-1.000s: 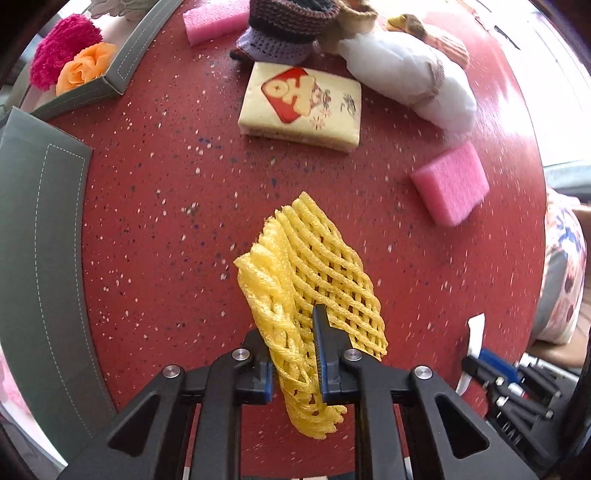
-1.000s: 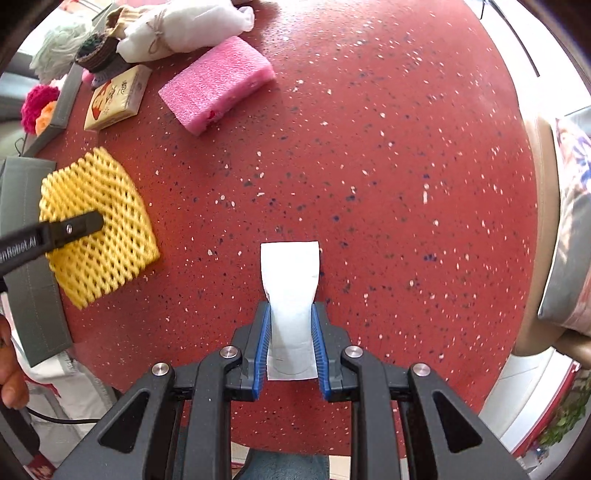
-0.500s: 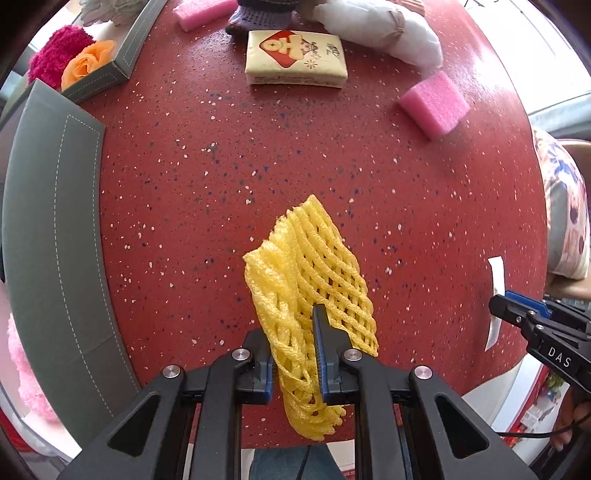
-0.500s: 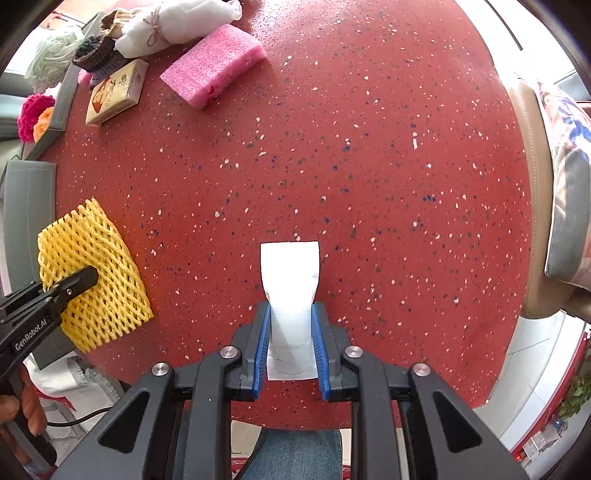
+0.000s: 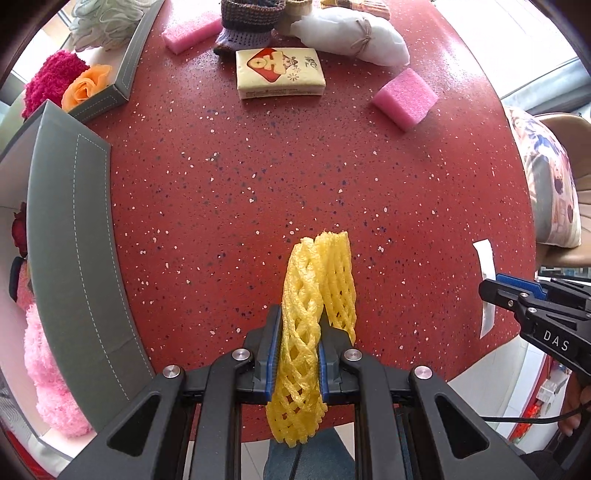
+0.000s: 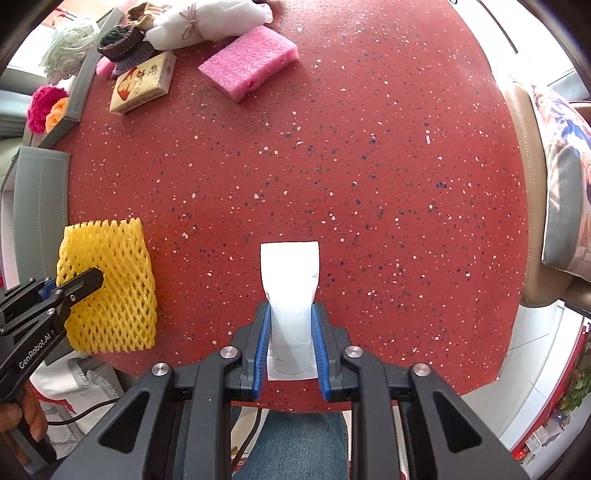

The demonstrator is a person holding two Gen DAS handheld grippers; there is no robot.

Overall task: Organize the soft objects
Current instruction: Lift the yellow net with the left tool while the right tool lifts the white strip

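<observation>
My left gripper (image 5: 297, 325) is shut on a yellow foam net sleeve (image 5: 317, 288), which hangs above the near edge of the red speckled table (image 5: 280, 177). From the right wrist view the same yellow foam net sleeve (image 6: 110, 291) shows broadside at the left, with the left gripper (image 6: 88, 280) clamped on it. My right gripper (image 6: 290, 317) is shut on a white foam sheet (image 6: 290, 277) that juts forward above the table (image 6: 369, 166). In the left wrist view the right gripper (image 5: 495, 286) and its white foam sheet (image 5: 484, 262) appear at the right edge.
At the far side lie a tissue pack (image 5: 280, 74), a pink sponge (image 5: 404, 99), a second pink sponge (image 5: 190, 33), a white tied bundle (image 5: 351, 37) and a knitted pouch (image 5: 251, 22). Grey trays (image 5: 70, 236) with fluffy items line the left. A cushioned chair (image 6: 554, 184) stands right.
Both grippers have drawn back toward the table's near edge and risen a little. The left gripper has rolled, so the yellow sleeve now shows edge-on. Both grips are unchanged.
</observation>
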